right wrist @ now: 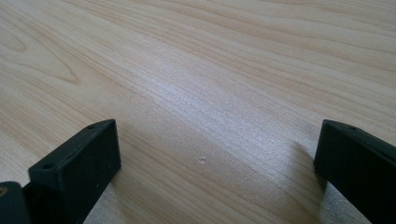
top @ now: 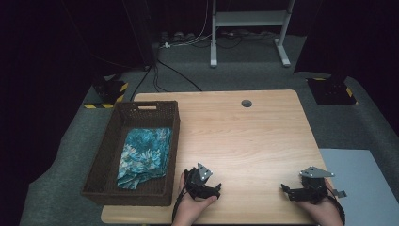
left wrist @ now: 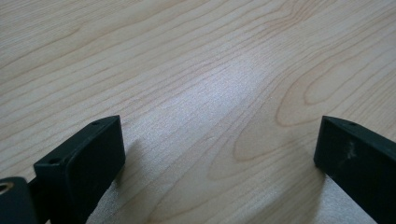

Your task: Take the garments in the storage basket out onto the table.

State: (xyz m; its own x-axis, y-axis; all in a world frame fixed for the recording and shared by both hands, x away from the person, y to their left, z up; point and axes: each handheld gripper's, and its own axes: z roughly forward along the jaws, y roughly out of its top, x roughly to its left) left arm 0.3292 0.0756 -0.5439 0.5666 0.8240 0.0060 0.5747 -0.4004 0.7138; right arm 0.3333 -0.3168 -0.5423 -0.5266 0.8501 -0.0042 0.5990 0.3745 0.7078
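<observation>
Two wide-open claws, left claw (top: 217, 189) and right claw (top: 285, 189), low over the table (top: 244, 136)

the surface (top: 254, 136) is light wood with rounded corners and a small dark round cap (top: 246, 103) near its far edge. a dark woven basket (top: 101, 165) stands on its left side, holding a folded teal floral cloth (top: 143, 157). both gripper views show bare wood grain.
</observation>
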